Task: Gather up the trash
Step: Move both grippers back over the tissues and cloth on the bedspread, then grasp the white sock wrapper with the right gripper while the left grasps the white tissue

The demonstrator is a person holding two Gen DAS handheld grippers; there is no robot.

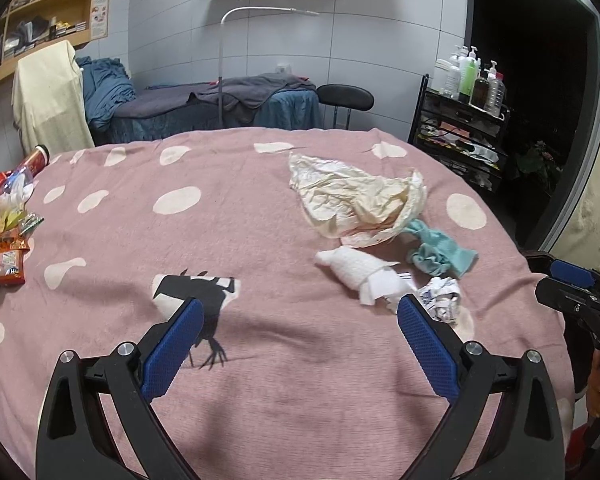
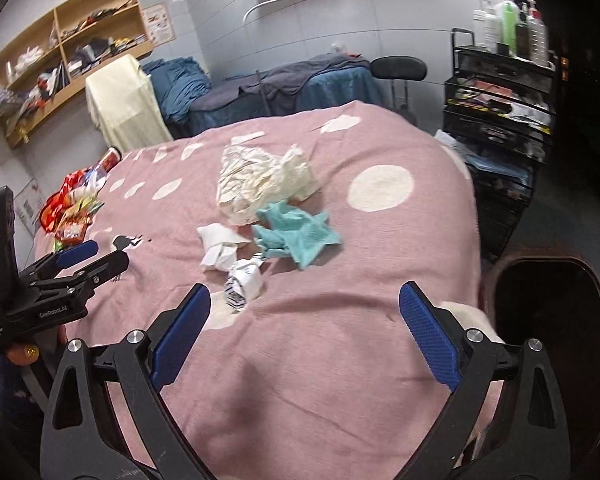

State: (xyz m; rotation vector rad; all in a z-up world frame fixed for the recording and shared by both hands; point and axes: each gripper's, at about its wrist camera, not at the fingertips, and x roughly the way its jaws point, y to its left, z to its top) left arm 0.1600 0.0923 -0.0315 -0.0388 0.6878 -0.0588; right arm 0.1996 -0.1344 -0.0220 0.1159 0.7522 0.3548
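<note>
On the pink spotted cloth [image 1: 260, 208] [image 2: 340, 272] lie a crumpled cream paper [image 1: 356, 196] [image 2: 260, 180], a teal rag [image 1: 440, 254] [image 2: 296, 232], a white tissue wad [image 1: 360, 272] [image 2: 220, 246] and a crumpled printed paper ball [image 1: 442, 298] [image 2: 244, 282]. My left gripper [image 1: 300, 312] is open and empty, the paper ball just by its right finger. My right gripper [image 2: 304, 300] is open and empty, short of the paper ball. Each gripper shows in the other's view, the right [image 1: 572, 284] and the left [image 2: 88, 256].
Snack wrappers, a bottle and a red can [image 1: 8, 220] [image 2: 76, 204] are piled at the cloth's left edge. A dark bin [image 2: 548, 312] stands off the right edge. A black rack with bottles [image 1: 460, 128] [image 2: 500, 100], a stool and a massage bed [image 1: 220, 108] stand behind.
</note>
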